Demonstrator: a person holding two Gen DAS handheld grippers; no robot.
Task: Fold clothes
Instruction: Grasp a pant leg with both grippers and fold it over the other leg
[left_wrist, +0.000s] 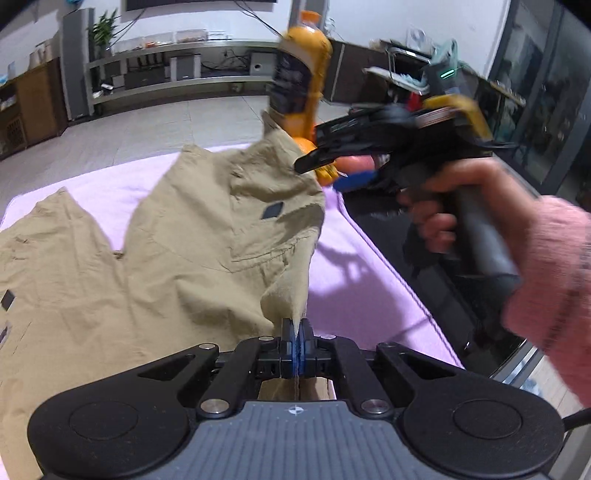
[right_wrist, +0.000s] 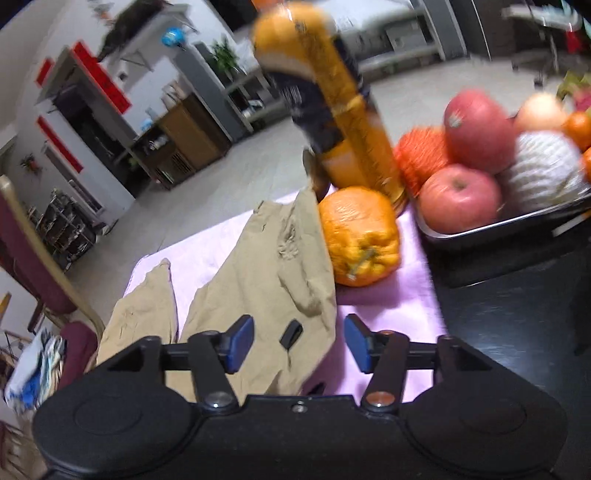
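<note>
trousers (left_wrist: 155, 266) on cloth (left_wrist: 354, 266) | bottle (right_wrist: 332, 107) behind | fruit tray (right_wrist: 498, 225) right

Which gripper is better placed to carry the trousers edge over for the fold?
Left. The left gripper is already shut on the trousers edge, lifting it; the right gripper hangs open above the cloth, gripping nothing.

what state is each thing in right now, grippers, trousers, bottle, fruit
left gripper: shut on the trousers' edge
right gripper: open, holding nothing
khaki trousers: spread on the pink cloth, one corner lifted
orange bottle: upright, blurred
orange citrus fruit: resting on the cloth beside the trousers
metal tray: filled with apples and other fruit
</note>
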